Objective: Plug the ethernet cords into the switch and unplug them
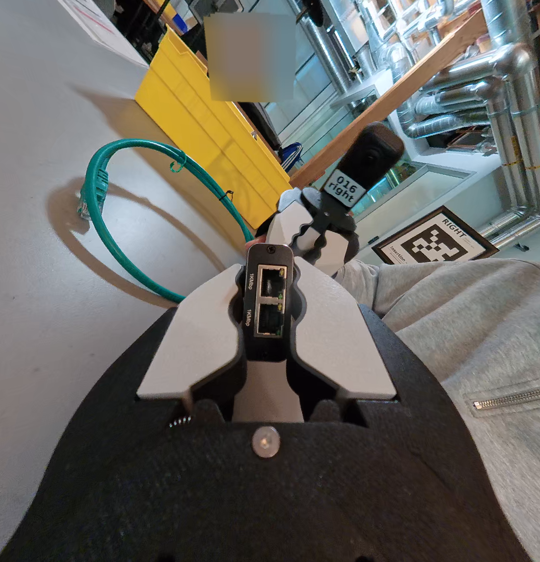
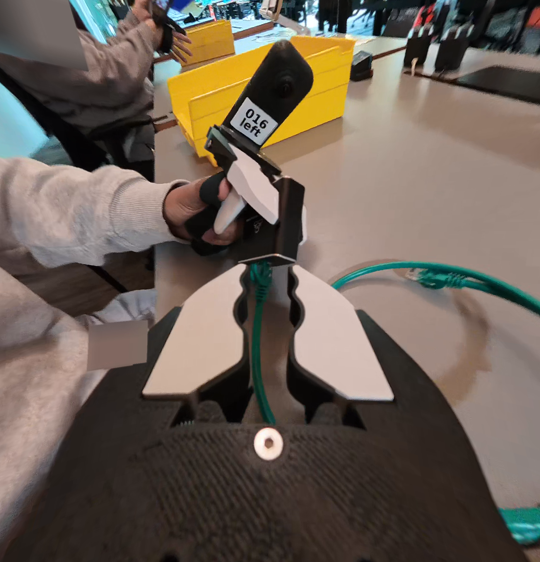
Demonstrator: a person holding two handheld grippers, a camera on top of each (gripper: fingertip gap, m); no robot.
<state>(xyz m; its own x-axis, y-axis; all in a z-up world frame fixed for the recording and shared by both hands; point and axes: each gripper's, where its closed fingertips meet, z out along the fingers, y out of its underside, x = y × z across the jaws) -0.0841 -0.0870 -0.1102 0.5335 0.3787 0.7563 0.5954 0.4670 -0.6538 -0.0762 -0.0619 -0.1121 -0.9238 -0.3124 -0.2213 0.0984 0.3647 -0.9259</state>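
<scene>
left gripper: the left gripper (image 1: 268,307) is clamped on the little black switch (image 1: 268,299), jaws pressed on both of its long sides. Two ports face the left wrist camera and both look empty.

right gripper: the right gripper (image 2: 267,292) has its jaws partly apart. The green ethernet cord (image 2: 258,343) runs up the gap between them, lying along the left finger (image 2: 201,334), and I can't tell if it's actually pinched or just lying there.

plug in hand: its connector (image 2: 260,275) sits right at the jaw tips, its nose touching or already in the far end of the switch. The joint itself is hidden, so I can't say whether it's seated.

other plug: the spare connector (image 2: 430,278) lies loose on the table (image 2: 414,182), well off to the right of the right jaws; in the left wrist view it's far left of the jaws (image 1: 90,194).

background: a yellow bin (image 2: 317,76) sits beyond both grippers.

step in hand: my guess is we're mid plug-in (or possibly pulling out) of this one end at the switch's far side.

next move: if inserting, push straight along the port axis while the left jaws brace the switch. If unplugging, the latch tab needs squeezing first.
</scene>
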